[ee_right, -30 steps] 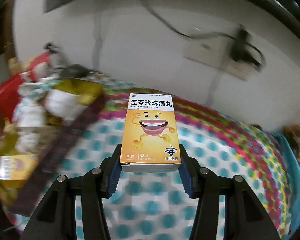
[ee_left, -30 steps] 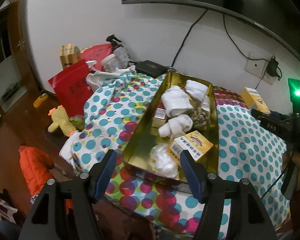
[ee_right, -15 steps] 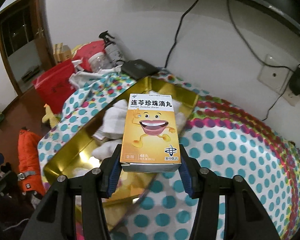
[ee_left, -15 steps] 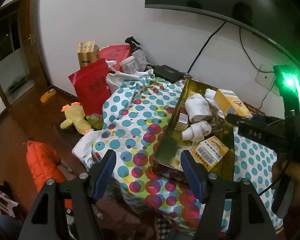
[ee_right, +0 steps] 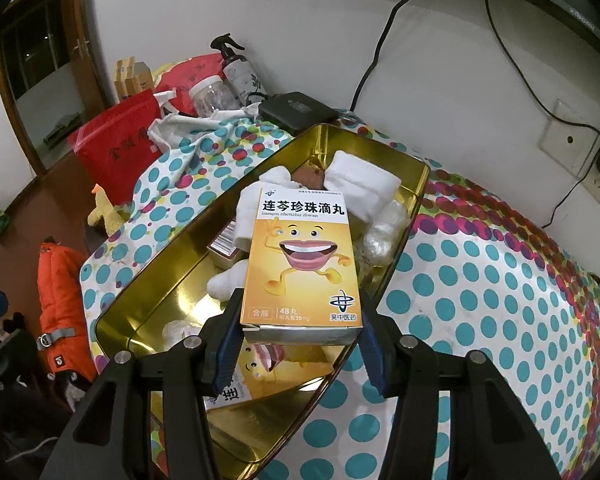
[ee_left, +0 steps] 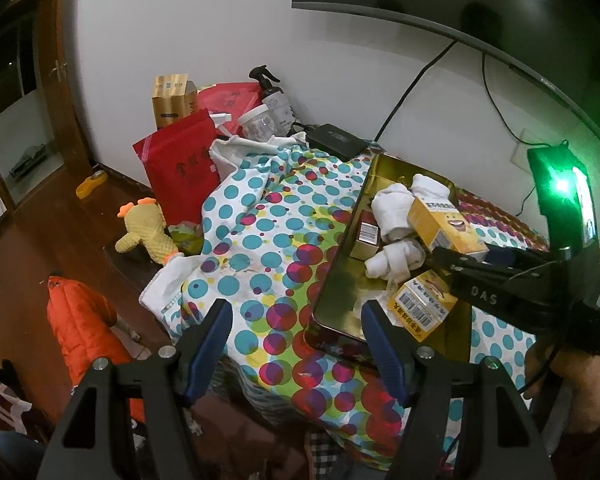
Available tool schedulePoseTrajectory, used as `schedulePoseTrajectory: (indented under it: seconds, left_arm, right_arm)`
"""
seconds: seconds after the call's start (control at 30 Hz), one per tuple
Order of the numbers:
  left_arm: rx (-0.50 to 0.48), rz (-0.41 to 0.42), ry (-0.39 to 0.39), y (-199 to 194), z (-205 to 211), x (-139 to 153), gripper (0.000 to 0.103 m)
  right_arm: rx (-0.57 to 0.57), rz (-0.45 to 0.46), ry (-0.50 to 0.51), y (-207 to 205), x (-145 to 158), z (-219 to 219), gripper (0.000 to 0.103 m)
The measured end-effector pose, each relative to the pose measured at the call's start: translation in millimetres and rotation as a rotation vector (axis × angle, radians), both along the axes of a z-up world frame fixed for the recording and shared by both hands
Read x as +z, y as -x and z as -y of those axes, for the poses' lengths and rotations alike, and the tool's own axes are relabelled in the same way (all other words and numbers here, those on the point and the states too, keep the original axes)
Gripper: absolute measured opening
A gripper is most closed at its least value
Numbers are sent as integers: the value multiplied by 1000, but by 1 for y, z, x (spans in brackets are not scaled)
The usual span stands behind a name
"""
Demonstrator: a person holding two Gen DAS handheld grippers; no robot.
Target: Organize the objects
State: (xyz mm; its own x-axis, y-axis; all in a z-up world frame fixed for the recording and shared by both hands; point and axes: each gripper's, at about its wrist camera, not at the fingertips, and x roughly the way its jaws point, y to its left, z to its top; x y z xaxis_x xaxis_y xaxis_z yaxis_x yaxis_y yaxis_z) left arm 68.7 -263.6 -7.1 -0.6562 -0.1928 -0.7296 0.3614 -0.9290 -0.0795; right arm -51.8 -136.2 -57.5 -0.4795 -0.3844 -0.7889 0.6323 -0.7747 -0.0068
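Observation:
My right gripper (ee_right: 300,312) is shut on an upright yellow medicine box (ee_right: 302,264) with a smiling mouth cartoon. It holds the box over the open gold tin (ee_right: 416,200) on the dotted cloth. In the tin lie rolled white cloths (ee_right: 364,184), a clear bag and a second yellow box (ee_left: 420,308). In the left wrist view the held box (ee_left: 440,226) hangs over the middle of the tin (ee_left: 340,256). My left gripper (ee_left: 296,320) stands open and empty over the cloth, at the tin's near left corner.
Against the wall stand a red bag (ee_left: 180,168), a spray bottle (ee_left: 274,100), a clear jar (ee_left: 256,124) and a black box (ee_left: 336,140). A yellow plush toy (ee_left: 144,232) and an orange jacket (ee_left: 80,320) lie on the floor left of the dotted cloth (ee_left: 268,232).
My right gripper has carried the yellow box leftward from above the bare cloth to above the tin. My left gripper has drifted left, so the tin now sits further right in its view.

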Motion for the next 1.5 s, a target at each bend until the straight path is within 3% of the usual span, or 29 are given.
schedulePoseTrajectory:
  seconds: [0.27, 0.5, 0.9, 1.23, 1.33, 1.5]
  left_arm:
    - [3, 6, 12, -1, -1, 5, 69]
    - [4, 8, 16, -2, -3, 7, 69]
    - [-1, 5, 17, -10, -11, 18, 70]
    - [-16, 28, 45, -15, -24, 29, 71]
    - [-29, 27, 53, -16, -30, 32, 85]
    - [-39, 18, 58, -20, -39, 41, 85]
  right_arm:
    - [-5, -3, -9, -4, -1, 2, 51]
    - [-22, -34, -13, -8, 7, 3, 76]
    - [-44, -79, -9, -28, 31, -10, 95]
    - [-80, -145, 18, -60, 59, -31, 102]
    - [-101, -155, 24, -70, 66, -42, 102]
    - [-152, -173, 48, -86, 81, -66, 103]
